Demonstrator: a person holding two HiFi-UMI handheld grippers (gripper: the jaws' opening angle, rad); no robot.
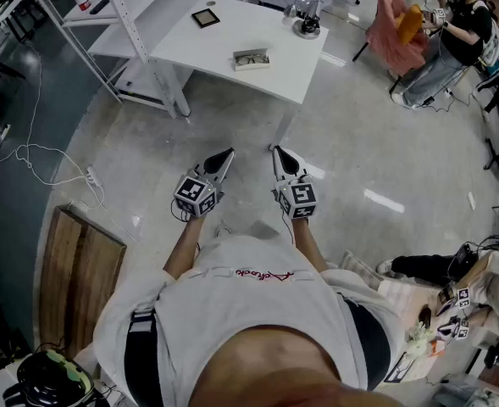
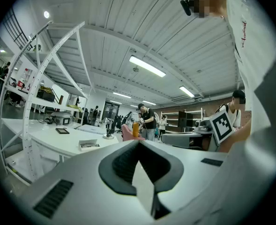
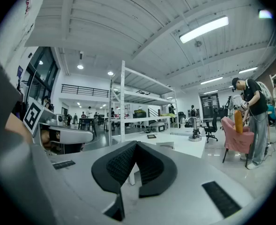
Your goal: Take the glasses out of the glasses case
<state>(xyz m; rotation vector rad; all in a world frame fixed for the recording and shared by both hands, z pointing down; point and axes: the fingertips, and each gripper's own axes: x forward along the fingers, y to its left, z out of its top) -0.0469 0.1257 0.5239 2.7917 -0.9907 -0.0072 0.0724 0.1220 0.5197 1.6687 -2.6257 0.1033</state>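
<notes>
The glasses case lies open on the white table far ahead, with dark glasses inside it. It shows small in the left gripper view and in the right gripper view. My left gripper and right gripper hang side by side over the floor, well short of the table. Both point level toward it. In each gripper view the two dark pads meet at the tips, left gripper, right gripper. Nothing sits between them.
A small black square item and a desk stand also sit on the table. White shelving posts rise left of it. A person by a pink chair stands at the far right. A wooden bench and cables lie to my left.
</notes>
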